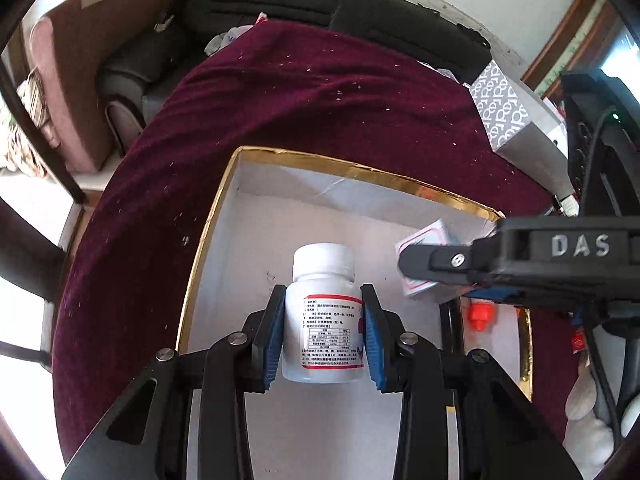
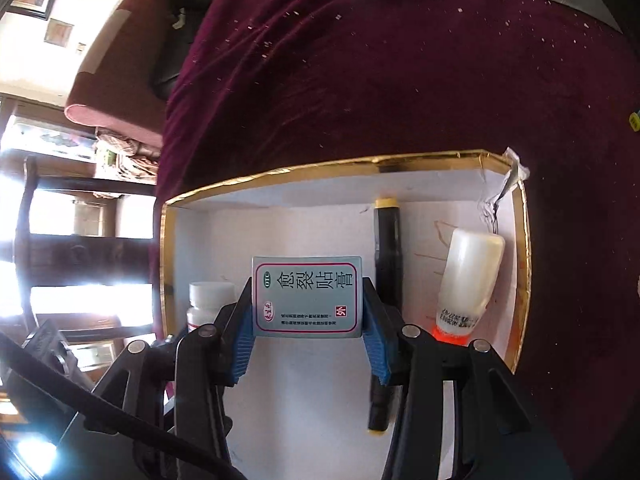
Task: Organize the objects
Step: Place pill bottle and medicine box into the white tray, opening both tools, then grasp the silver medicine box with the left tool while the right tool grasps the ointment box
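Both hands are loaded over the gold-rimmed white cardboard box [image 1: 208, 216]. Left gripper [image 1: 324, 332] is clamped on a white plastic pill bottle [image 1: 324, 312]; right gripper [image 2: 308, 320] is pinching a pale-blue plaster carton [image 2: 307, 296]. I'd lower the carton into the bare floor at its 12 o'clock, clear of the black marker pen [image 2: 387, 248] at its 3 o'clock, then let go.

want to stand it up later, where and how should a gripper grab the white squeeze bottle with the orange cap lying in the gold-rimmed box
Probably grip the white squeeze bottle with the orange cap across its wide body, coming from above with the fingers on its two long sides. It lies flat in the gold-rimmed white box, cap toward the camera; the box wall is close on one side and the black marker with yellow ends lies on the other.
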